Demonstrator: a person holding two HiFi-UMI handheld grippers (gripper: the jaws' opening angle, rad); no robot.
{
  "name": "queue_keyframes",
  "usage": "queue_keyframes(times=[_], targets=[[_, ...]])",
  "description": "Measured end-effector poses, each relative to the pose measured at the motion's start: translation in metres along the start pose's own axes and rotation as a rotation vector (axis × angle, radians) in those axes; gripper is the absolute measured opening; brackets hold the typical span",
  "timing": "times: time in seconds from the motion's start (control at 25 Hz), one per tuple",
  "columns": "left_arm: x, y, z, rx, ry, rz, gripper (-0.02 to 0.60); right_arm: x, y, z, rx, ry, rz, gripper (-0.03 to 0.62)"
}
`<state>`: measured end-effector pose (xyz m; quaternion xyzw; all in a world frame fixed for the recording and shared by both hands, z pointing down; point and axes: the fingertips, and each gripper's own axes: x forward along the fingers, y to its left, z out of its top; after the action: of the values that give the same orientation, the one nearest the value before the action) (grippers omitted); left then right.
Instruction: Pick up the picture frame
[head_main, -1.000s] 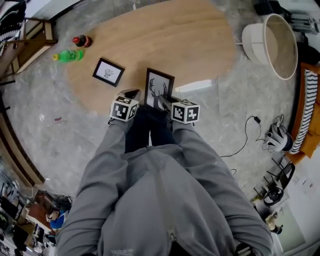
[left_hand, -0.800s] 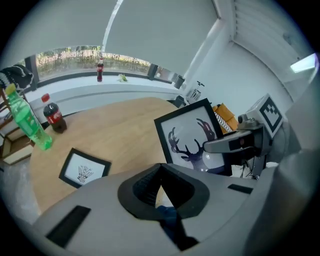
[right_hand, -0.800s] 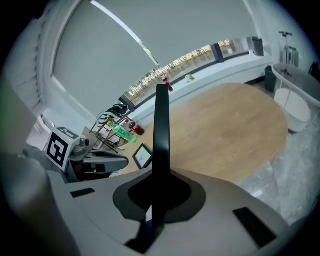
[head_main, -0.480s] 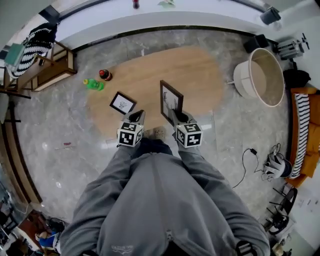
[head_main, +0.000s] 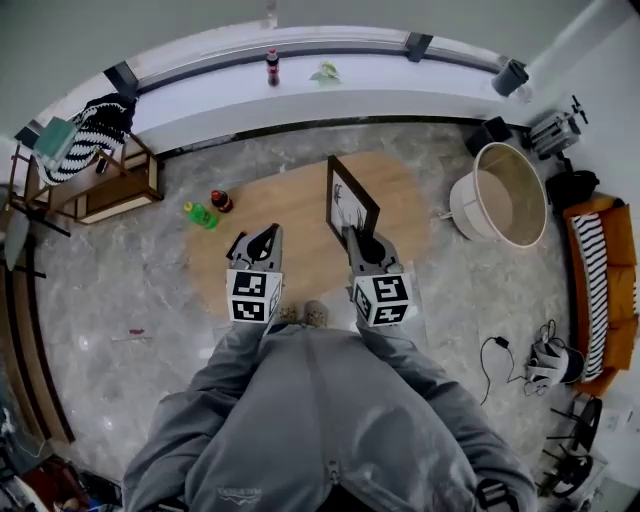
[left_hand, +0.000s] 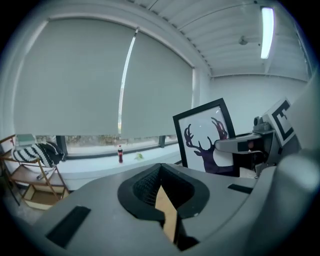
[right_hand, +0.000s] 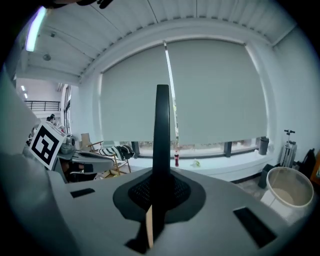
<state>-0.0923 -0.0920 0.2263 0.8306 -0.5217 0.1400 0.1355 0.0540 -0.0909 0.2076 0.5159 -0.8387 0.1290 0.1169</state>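
The right tongs (head_main: 358, 240) are clenched on the black picture frame (head_main: 350, 203) near its lower edge, holding it upright in the air above the oval wooden surface (head_main: 300, 195). Its print shows a dark antlered stag's head on white. The left tongs (head_main: 262, 240) are clenched on nothing just beside it. The right gripper view shows the frame only edge-on as a black bar, and the label of the cola bottle (head_main: 271, 66) on the window ledge is too small to read.

Edge-on between the jaws of my right gripper (right_hand: 159, 200), the black-framed deer picture (right_hand: 162, 125) hides its print; the label on the dark plastic bottle (right_hand: 176, 159) on the sill is too small to read.
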Motion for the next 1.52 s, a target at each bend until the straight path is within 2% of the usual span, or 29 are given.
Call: queue_keyframes(times=[0.28,0.56,0.72,1.04,1.52], targets=[[-0.058,-0.012,0.096,0.074,-0.19,0.057,0.017,-0.044,0.028,0.081,-0.06,-0.185,-0.007,0.037],[-0.111,-0.029,0.138,0.114,-0.307,0.081,0.017,-0.084,0.047,0.122,-0.109,-0.281,-0.023,0.037],[-0.124,-0.04,0.151,0.168,-0.359,0.087,0.017,-0.101,0.053,0.142,-0.173,-0.342,-0.037,0.037],[-0.132,-0.046,0.154,0.145,-0.37,0.076,0.017,-0.119,0.067,0.171,-0.238,-0.43,-0.055,0.037],[-0.126,-0.053,0.153,0.138,-0.375,0.059,0.017,-0.117,0.062,0.161,-0.233,-0.415,-0.062,0.037]])
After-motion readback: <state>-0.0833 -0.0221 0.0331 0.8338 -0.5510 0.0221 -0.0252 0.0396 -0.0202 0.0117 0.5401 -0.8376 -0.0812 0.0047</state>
